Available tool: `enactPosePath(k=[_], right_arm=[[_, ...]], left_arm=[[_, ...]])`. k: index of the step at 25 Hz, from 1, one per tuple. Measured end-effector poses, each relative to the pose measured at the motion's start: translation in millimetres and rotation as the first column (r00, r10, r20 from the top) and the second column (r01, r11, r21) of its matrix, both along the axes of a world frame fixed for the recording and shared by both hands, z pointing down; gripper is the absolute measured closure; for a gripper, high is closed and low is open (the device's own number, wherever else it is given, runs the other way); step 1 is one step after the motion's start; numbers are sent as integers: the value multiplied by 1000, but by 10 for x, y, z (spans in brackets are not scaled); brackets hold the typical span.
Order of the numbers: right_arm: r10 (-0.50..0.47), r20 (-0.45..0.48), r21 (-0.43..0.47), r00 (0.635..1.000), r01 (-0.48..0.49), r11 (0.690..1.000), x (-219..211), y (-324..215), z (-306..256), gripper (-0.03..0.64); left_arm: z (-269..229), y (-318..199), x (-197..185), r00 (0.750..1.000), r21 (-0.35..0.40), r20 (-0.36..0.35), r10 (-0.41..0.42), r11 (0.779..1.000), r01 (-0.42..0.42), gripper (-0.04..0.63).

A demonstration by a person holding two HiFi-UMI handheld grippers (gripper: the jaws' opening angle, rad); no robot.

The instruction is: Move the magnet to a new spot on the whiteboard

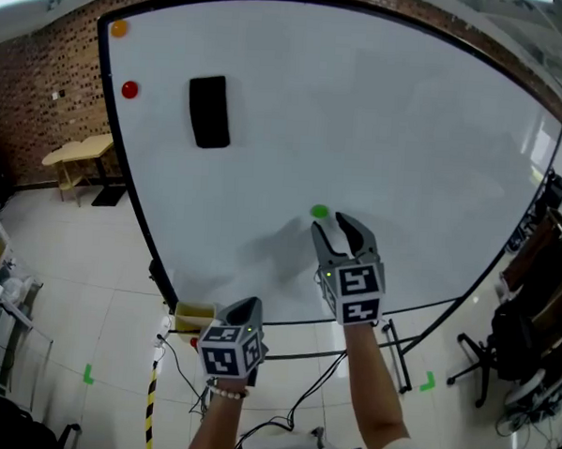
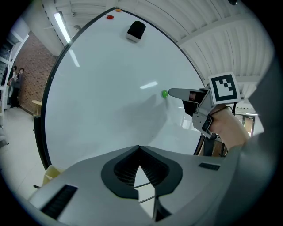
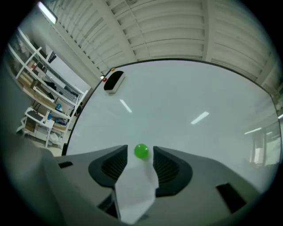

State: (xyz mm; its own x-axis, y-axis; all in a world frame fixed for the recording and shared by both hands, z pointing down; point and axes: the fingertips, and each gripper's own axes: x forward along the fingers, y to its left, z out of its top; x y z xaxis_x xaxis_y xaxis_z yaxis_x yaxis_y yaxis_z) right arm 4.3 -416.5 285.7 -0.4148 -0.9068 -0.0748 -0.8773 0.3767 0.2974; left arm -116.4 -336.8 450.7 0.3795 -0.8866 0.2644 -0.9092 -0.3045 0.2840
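Jaws of the right gripper [image 3: 140, 149] gape around the green magnet [image 3: 141, 151] on the whiteboard [image 3: 185, 97]; the left gripper [image 2: 139, 147] has its jaws shut. Only the head view shows the green floor tape [image 1: 88, 375].

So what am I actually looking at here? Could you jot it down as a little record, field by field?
Setting: a large whiteboard with a person working at it
Green magnet: stuck on the board, low centre, between the right gripper's tips
Right gripper: jaws open, not pressing on the magnet
Left gripper: jaws shut, empty, held lower than the right one
Also on board: black eraser, red magnet, orange magnet, all top left
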Motion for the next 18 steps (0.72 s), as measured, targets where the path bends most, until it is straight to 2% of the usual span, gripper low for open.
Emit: enactPosePath(k=[7, 18], right_arm=[[73, -97, 42, 993, -70, 997, -96, -167, 35, 423], [109, -143, 43, 984, -104, 994, -145, -269, 97, 459]], left_arm=[[-2, -25, -53, 1000, 3, -3, 1, 1000, -1, 600], [28, -18, -140, 1000, -2, -6, -2, 1000, 2, 600]])
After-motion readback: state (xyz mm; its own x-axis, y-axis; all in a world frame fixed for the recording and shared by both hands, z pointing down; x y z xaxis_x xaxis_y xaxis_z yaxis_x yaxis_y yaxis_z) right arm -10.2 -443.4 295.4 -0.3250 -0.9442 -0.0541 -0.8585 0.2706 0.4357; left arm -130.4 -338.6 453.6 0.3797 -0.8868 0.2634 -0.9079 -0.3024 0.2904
